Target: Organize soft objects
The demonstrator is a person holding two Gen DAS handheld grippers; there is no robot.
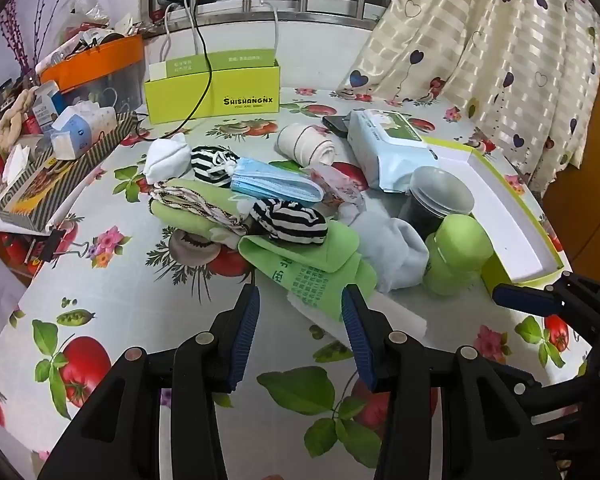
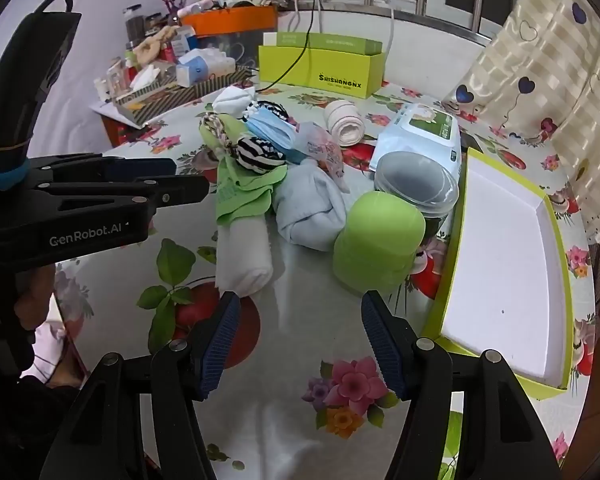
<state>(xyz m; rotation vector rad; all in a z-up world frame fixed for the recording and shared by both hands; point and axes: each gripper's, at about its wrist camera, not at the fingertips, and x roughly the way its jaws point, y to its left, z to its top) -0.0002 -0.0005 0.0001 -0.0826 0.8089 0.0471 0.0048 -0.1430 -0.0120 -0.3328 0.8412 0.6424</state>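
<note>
A pile of soft things lies on the floral tablecloth: a green cloth (image 1: 320, 268) over a white roll (image 2: 243, 252), a pale blue sock bundle (image 1: 396, 248), black-and-white striped socks (image 1: 291, 224), a blue face mask (image 1: 275, 186), a white sock (image 1: 165, 158) and a cream roll (image 1: 306, 146). My left gripper (image 1: 304, 312) is open and empty, just in front of the green cloth. My right gripper (image 2: 297, 320) is open and empty, short of the white roll and a green cup (image 2: 376, 240). An empty lime-edged white tray (image 2: 508, 264) lies to the right.
A wet-wipes pack (image 1: 388, 148) and a clear lidded jar (image 1: 440, 196) sit by the pile. A lime box (image 1: 215, 96) with a cable, an orange bin (image 1: 95, 64) and a cluttered striped tray (image 1: 47, 184) stand at the back left. A curtain (image 1: 500, 60) hangs right.
</note>
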